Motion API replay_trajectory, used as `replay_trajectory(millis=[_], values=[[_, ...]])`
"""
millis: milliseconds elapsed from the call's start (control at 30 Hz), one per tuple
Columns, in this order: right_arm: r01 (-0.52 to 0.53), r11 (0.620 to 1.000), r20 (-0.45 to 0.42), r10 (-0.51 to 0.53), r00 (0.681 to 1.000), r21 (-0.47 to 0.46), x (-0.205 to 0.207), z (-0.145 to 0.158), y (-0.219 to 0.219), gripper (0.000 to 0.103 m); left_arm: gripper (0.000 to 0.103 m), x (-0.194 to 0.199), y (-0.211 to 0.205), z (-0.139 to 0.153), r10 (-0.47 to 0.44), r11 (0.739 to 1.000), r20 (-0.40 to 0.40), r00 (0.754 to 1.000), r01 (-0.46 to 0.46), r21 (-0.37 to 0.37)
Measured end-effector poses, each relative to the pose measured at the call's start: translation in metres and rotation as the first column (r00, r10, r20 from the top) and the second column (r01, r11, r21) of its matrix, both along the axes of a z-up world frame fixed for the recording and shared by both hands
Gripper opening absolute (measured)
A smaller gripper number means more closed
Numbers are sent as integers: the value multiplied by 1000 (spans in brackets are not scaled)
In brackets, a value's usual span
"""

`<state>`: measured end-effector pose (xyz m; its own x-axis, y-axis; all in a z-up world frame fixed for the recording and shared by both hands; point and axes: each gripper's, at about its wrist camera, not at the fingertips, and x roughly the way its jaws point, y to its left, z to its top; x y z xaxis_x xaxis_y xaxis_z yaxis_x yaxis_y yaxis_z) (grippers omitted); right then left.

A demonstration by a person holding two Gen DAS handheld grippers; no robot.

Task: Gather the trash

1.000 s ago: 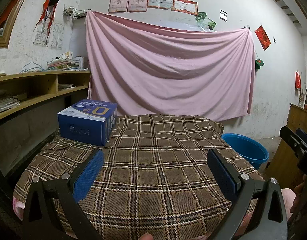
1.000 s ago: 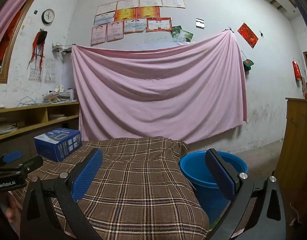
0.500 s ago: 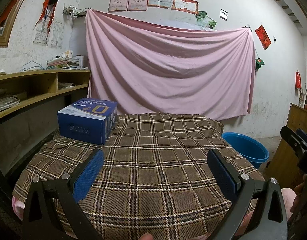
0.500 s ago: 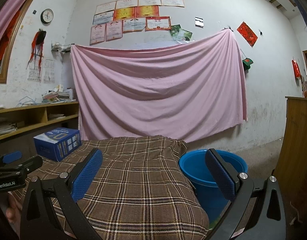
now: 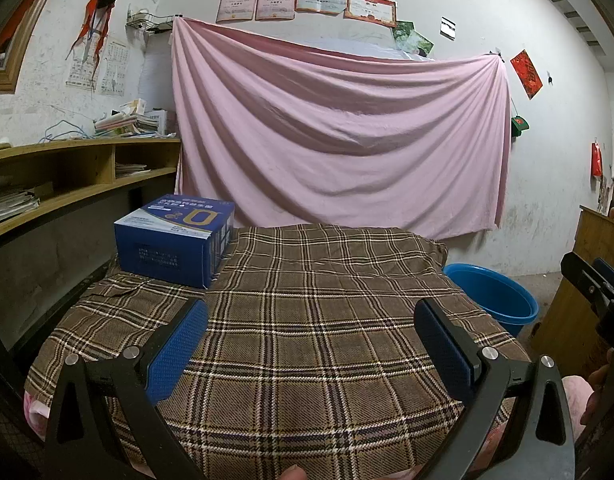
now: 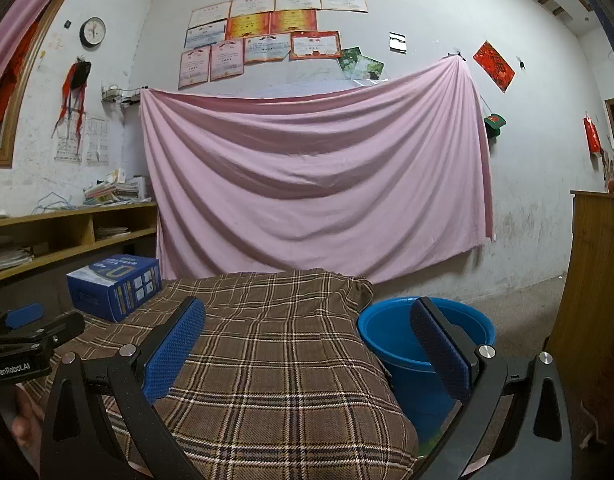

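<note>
Left wrist view: the left tool (image 5: 309,340) is spread wide with nothing between its blue pads, above a brown plaid-covered surface (image 5: 327,320). A blue printed cardboard box (image 5: 173,240) sits at the surface's far left corner. A blue basin (image 5: 493,296) stands on the floor to the right.

Right wrist view: the right tool (image 6: 307,338) is equally wide apart and holds nothing. The basin (image 6: 391,330), just beside the surface, looks mostly bare inside; its bottom is hidden.
</note>
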<state>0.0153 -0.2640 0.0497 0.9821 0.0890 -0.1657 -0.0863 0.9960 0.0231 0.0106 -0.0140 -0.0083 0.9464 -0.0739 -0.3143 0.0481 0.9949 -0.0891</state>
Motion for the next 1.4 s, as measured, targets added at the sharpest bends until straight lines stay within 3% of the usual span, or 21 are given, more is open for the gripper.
replay_trajectory(millis=[1400], values=[[3,1000,-5,-3,1000,2,0,0,3,103,101,2,4,0,-2,1000,-6,1000,2,-1]])
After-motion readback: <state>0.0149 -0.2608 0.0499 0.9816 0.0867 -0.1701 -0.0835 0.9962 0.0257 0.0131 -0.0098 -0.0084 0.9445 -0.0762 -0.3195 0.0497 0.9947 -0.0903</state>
